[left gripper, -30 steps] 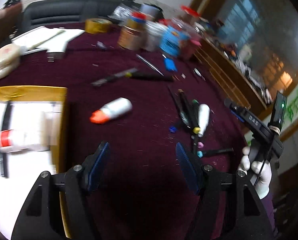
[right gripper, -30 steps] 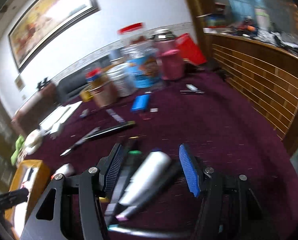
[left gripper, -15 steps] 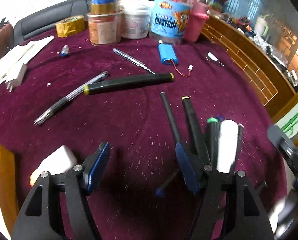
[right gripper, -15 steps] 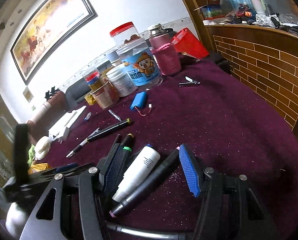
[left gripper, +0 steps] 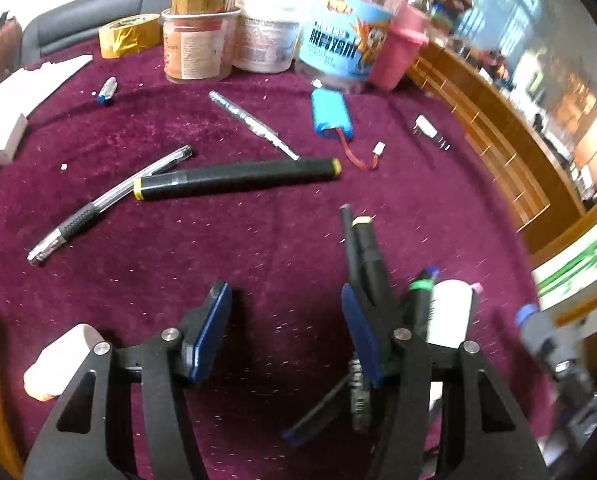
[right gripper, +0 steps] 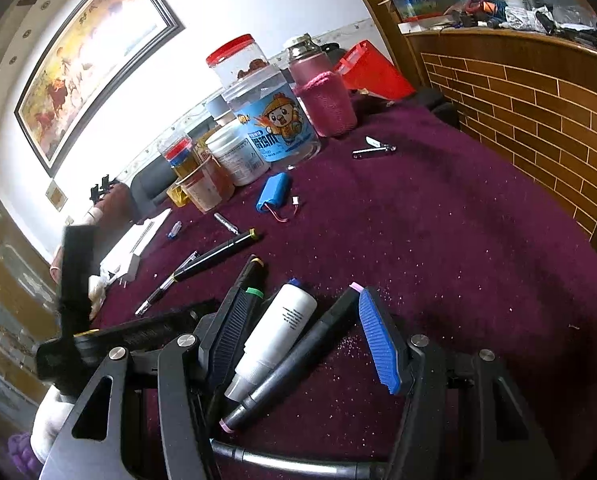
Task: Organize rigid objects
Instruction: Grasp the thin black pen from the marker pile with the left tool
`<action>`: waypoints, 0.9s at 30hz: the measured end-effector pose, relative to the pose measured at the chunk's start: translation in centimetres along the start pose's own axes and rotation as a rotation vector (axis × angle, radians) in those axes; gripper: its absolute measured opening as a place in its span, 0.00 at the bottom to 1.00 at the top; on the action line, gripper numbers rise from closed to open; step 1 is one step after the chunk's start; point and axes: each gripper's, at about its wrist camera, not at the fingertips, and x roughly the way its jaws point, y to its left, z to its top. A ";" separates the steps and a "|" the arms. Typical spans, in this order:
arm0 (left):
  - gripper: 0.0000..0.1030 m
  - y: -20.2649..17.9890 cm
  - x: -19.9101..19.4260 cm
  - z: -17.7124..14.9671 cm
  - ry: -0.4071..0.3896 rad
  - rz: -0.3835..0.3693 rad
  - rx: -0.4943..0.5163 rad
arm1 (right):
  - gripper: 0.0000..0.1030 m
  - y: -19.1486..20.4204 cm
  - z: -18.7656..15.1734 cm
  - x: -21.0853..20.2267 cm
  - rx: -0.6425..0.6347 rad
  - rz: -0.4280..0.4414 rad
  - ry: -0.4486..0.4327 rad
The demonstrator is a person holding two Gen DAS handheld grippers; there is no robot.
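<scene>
My left gripper [left gripper: 284, 330] is open and empty above the purple cloth. A black marker with yellow ends [left gripper: 238, 180] and a clear pen [left gripper: 110, 204] lie ahead of it. Several markers [left gripper: 368, 256] lie just beyond its right finger. My right gripper [right gripper: 304, 332] is open, low over the cloth. A white bottle [right gripper: 280, 334] and a black marker with pink ends [right gripper: 294, 364] lie between its fingers. A green-banded marker [right gripper: 254, 280] lies beside its left finger. The left gripper's body [right gripper: 110, 336] shows at the left of the right wrist view.
Jars and tubs [left gripper: 266, 28] stand at the table's far side with a pink cup [right gripper: 324, 96]. A blue battery pack [left gripper: 332, 112], a metal pen [left gripper: 254, 124], nail clippers [right gripper: 374, 150], tape roll [left gripper: 128, 40] and white adapter [left gripper: 2, 140] lie about. A white orange-capped bottle [left gripper: 64, 360] lies left.
My left gripper swung right and forward, from the yellow box towards the marker pile. My right gripper has settled low around the white bottle and the pink-ended marker.
</scene>
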 end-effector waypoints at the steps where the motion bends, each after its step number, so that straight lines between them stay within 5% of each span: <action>1: 0.54 0.0 -0.2 0.0 -0.006 -0.024 -0.002 | 0.52 0.0 0.0 0.1 0.000 0.000 0.004; 4: 0.55 -1.2 -0.1 -0.1 -0.006 0.004 0.080 | 0.52 0.2 -0.1 0.3 -0.007 0.000 0.016; 8: 0.54 -2.7 -0.2 -0.3 -0.037 0.139 0.219 | 0.52 0.2 -0.2 0.4 -0.012 -0.002 0.024; 12: 0.50 -1.3 0.6 -0.7 -0.002 0.173 0.235 | 0.52 0.1 -0.2 0.5 -0.002 0.000 0.031; 21: 0.50 -3.5 1.2 -1.3 -0.011 0.142 0.286 | 0.52 0.1 -0.3 0.9 -0.003 -0.014 0.048; 27: 0.50 -3.3 -0.8 -1.0 -0.082 0.084 0.220 | 0.52 0.0 -0.3 1.2 0.005 -0.012 0.062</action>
